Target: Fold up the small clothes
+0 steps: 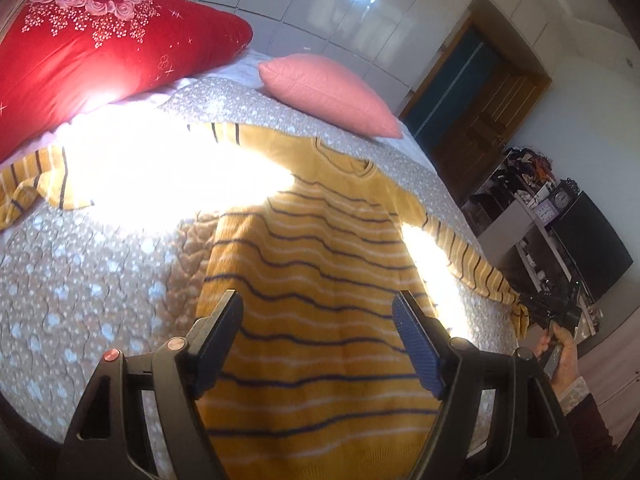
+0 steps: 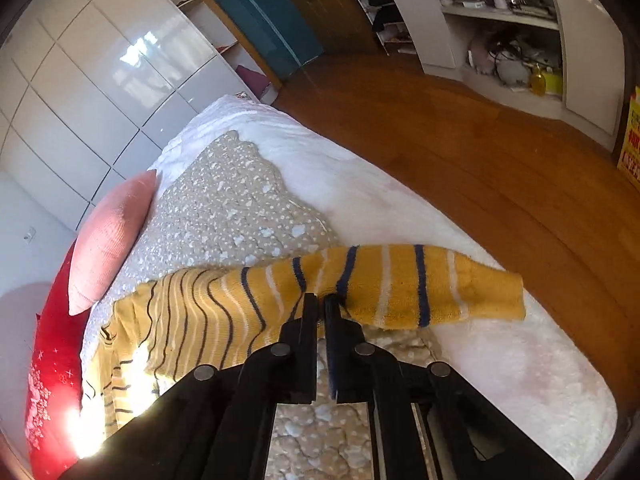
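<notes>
A small yellow sweater [image 1: 316, 264] with dark and white stripes lies spread on the spotted bed cover [image 1: 92, 280], neck toward the pillows. Its left sleeve [image 1: 32, 184] reaches toward the red pillow. My left gripper [image 1: 318, 312] hovers over the sweater's lower body, jaws wide apart with nothing between the pads. In the right wrist view my right gripper [image 2: 321, 300] is shut on the lower edge of the right sleeve [image 2: 400, 284], a little way in from the cuff, which is lifted off the bed. In the left wrist view that gripper [image 1: 554, 308] shows at the sleeve's end, held by a hand [image 1: 560, 348].
A red flowered pillow [image 1: 100, 52] and a pink cushion [image 1: 328, 92] lie at the head of the bed. Strong sunlight washes out part of the cover. White wardrobe doors [image 2: 92, 92] stand behind. Past the white bed edge [image 2: 360, 184] lie a wood floor [image 2: 480, 168] and cluttered shelves [image 2: 500, 40].
</notes>
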### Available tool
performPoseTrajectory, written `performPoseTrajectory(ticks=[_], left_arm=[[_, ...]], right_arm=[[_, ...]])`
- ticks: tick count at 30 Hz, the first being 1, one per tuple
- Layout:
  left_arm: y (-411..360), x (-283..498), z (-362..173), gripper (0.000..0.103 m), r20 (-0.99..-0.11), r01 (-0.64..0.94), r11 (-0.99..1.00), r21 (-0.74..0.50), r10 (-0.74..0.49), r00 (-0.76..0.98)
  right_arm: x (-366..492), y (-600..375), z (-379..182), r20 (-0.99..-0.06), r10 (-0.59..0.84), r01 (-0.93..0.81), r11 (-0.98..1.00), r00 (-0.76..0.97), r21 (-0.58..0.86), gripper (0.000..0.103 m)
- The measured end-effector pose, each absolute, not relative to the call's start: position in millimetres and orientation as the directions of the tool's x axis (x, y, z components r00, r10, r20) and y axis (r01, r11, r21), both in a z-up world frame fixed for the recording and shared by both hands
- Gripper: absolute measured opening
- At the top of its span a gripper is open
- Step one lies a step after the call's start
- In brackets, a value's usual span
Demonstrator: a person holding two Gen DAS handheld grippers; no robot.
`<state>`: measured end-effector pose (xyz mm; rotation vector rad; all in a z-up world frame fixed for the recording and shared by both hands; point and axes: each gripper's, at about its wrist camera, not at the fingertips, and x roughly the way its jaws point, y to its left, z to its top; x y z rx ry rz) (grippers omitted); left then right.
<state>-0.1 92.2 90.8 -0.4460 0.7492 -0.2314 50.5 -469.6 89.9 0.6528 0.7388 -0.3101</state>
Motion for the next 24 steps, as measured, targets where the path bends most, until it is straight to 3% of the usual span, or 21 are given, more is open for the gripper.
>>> performPoseTrajectory(ticks=[3,6,11,18,21,24], left_arm=[[113,22,98,0.080,-0.546,0.045,0.877,-0.478,-0.337,0.767],[143,37,98,0.080,-0.496,-0.014,0.893,-0.449,-0.236,0.836],[206,40,69,0.083,-0.470,-0.105,0.850,-0.516,-0.178,0.865],[263,40,53,0.083,-0.488,-0.198,0.794,-0.576,-0.139,0.862],[273,32,55,0.084,-0.483,-0.209,0.794,-0.572,-0.120,0.867],[283,27,53,0.085,-0.481,-0.214,0.770,-0.601,-0.134,0.867]], right_arm=[[69,-438,126,-0.712,-0.114,0.464,0.827,0.692,0.318,0.004],[99,-382,163,-0.693,-0.138,0.384,0.898,0.708,0.213,0.004],[158,-235,197,-0.673,0.026,0.093,0.986,0.739,0.140,0.004],[211,-15,124,-0.756,0.400,-0.311,0.911,0.518,0.270,0.004],[202,28,87,-0.805,0.428,-0.370,0.885,0.410,0.282,0.004],[187,27,85,-0.807,0.392,-0.370,0.899,0.442,0.234,0.005]])
